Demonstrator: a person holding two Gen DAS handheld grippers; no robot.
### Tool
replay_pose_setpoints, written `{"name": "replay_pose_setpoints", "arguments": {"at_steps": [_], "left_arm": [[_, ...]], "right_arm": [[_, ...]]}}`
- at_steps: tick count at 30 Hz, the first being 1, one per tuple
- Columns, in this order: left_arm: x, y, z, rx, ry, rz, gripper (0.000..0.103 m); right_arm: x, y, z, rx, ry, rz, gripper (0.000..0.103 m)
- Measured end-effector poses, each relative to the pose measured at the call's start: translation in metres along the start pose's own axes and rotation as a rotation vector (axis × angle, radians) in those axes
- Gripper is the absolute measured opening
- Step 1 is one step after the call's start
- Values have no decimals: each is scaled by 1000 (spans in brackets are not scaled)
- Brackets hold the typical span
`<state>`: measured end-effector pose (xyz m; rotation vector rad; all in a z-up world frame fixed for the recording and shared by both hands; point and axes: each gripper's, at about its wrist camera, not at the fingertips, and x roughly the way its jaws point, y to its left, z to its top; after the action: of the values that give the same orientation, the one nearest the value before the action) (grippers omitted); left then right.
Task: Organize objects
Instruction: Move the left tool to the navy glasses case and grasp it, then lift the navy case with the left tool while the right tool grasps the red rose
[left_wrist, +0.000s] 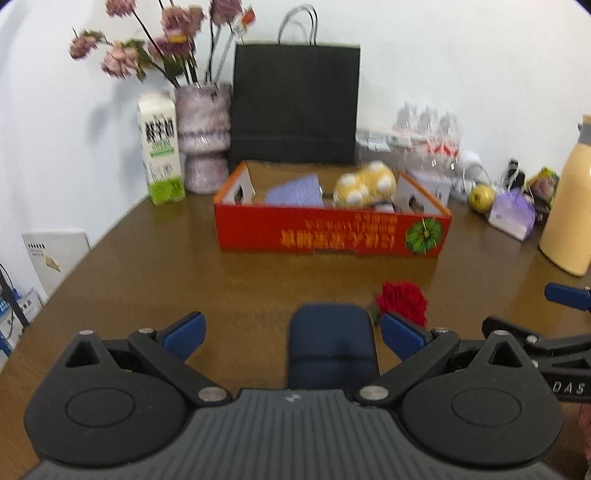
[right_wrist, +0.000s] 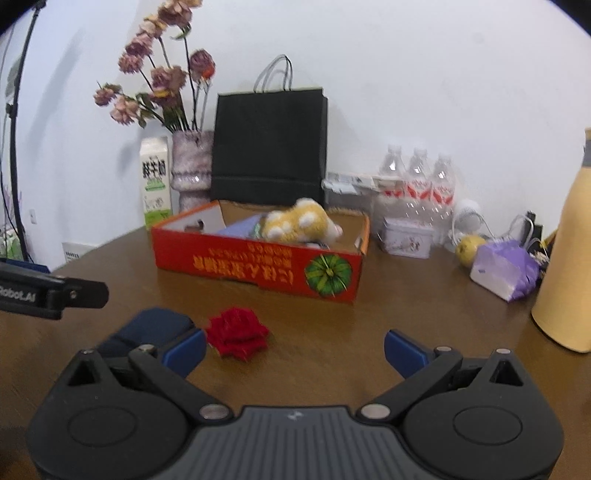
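A red cardboard box (left_wrist: 332, 232) (right_wrist: 258, 264) stands on the brown table, holding a yellow plush toy (left_wrist: 364, 184) (right_wrist: 299, 221) and a purple item (left_wrist: 295, 190). A dark blue case (left_wrist: 332, 341) (right_wrist: 147, 330) lies on the table between the wide-apart fingers of my left gripper (left_wrist: 293, 334), untouched. A red fabric rose (left_wrist: 402, 301) (right_wrist: 238, 332) lies just right of the case. My right gripper (right_wrist: 295, 349) is open over bare table, the rose near its left finger. Part of the right gripper shows at the left wrist view's right edge.
Along the wall stand a milk carton (left_wrist: 160, 147), a vase of dried flowers (left_wrist: 203, 136), a black paper bag (left_wrist: 295, 103), water bottles (right_wrist: 417, 184), a small tin (right_wrist: 406, 240), a pear (right_wrist: 469, 249), a purple pouch (right_wrist: 506, 269) and a tall cream bottle (right_wrist: 569, 258).
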<state>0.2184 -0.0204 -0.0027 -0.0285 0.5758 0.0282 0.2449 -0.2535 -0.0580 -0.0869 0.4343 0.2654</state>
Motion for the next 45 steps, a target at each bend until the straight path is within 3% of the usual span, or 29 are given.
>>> {"name": "replay_pose_setpoints", "arguments": {"at_steps": [8, 15, 25, 27, 30, 38, 45], "left_arm": [[35, -16, -11, 35, 102, -20, 103], [69, -17, -21, 16, 182, -24, 103], [71, -21, -30, 33, 132, -2, 103], [69, -21, -30, 33, 126, -2, 99], [63, -24, -32, 45, 99, -25, 73], [50, -27, -37, 66, 64, -37, 64], [42, -19, -34, 41, 37, -28, 63]], "right_arm": [[16, -24, -20, 81, 60, -35, 103], [17, -28, -23, 117, 59, -47, 103], [20, -24, -24, 103, 69, -45, 103], [21, -24, -24, 104, 70, -48, 103], [22, -25, -25, 104, 76, -53, 103], [23, -27, -25, 115, 75, -61, 103], [21, -28, -25, 117, 59, -73, 103]]}}
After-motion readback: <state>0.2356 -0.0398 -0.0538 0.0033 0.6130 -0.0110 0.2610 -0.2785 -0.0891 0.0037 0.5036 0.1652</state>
